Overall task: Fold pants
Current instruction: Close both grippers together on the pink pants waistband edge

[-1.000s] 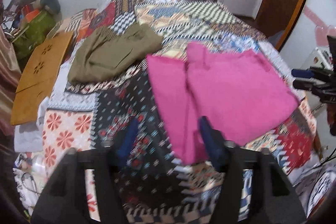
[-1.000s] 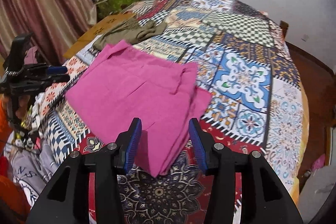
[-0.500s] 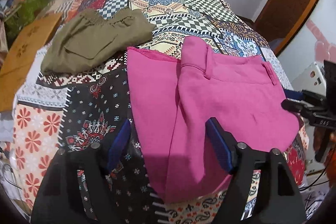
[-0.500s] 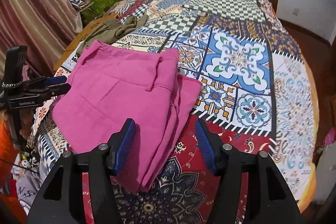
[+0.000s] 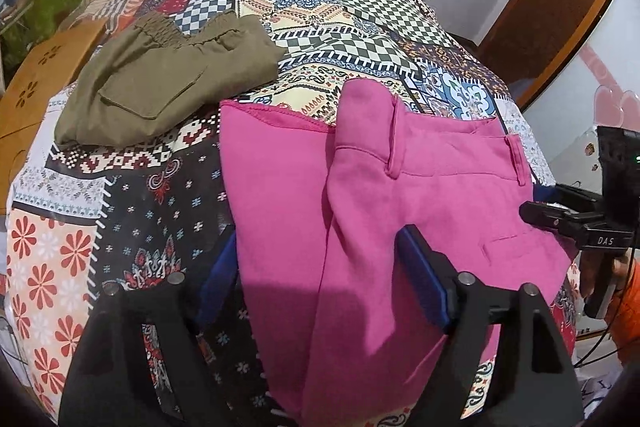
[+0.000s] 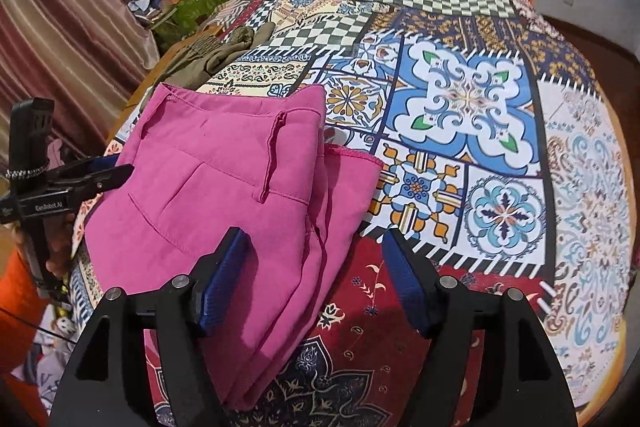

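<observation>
A folded olive garment point(image 5: 168, 83) lies at the left of the patchwork bedspread point(image 5: 360, 27), apart from the pink pants point(image 5: 400, 219). The pants rest folded on the bed's near edge, waistband away from the cameras. The left tool point(image 5: 316, 279) is spread wide, straddling the pants' near left part, possibly just above the cloth. The right tool point(image 6: 316, 279) is likewise released, one finger point(image 6: 224, 279) over the pink fabric, the other above bare bedspread.
</observation>
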